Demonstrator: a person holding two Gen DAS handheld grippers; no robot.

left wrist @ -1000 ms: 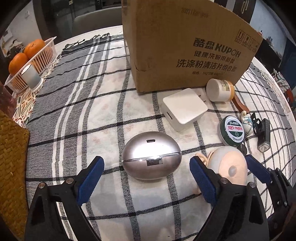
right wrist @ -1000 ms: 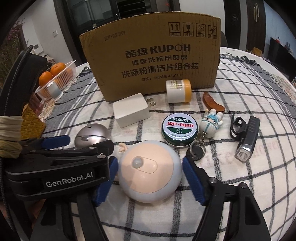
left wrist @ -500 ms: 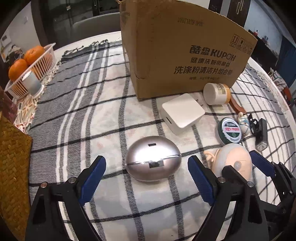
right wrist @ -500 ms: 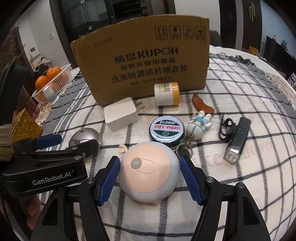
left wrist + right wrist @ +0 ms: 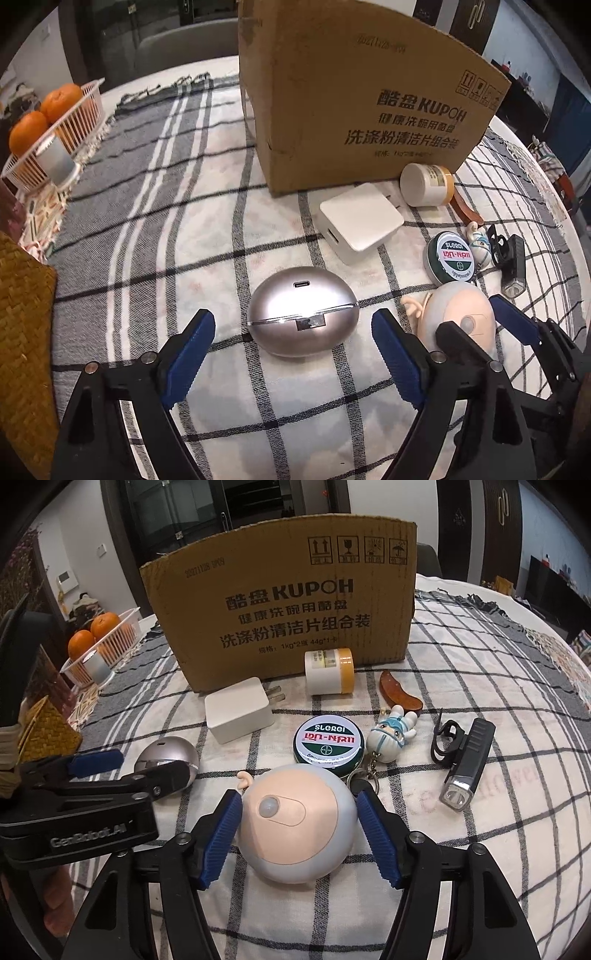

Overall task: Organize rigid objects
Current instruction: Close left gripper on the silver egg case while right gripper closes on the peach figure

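With the left gripper (image 5: 293, 345) released astride the silver egg-shaped case (image 5: 303, 312) and the right gripper (image 5: 297, 832) flanking the round night light (image 5: 297, 821) without visibly clamping it, each should centre and squeeze the widest part to avoid slipping

The left gripper (image 5: 293, 350) straddles the silver egg-shaped case (image 5: 303, 311), its jaws just narrowing, pads clear of it; the cardboard box (image 5: 354, 110) stands at twelve o'clock.

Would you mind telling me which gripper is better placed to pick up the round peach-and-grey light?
The right gripper: its jaws already flank the round light, while the left gripper straddles the silver egg-shaped case.
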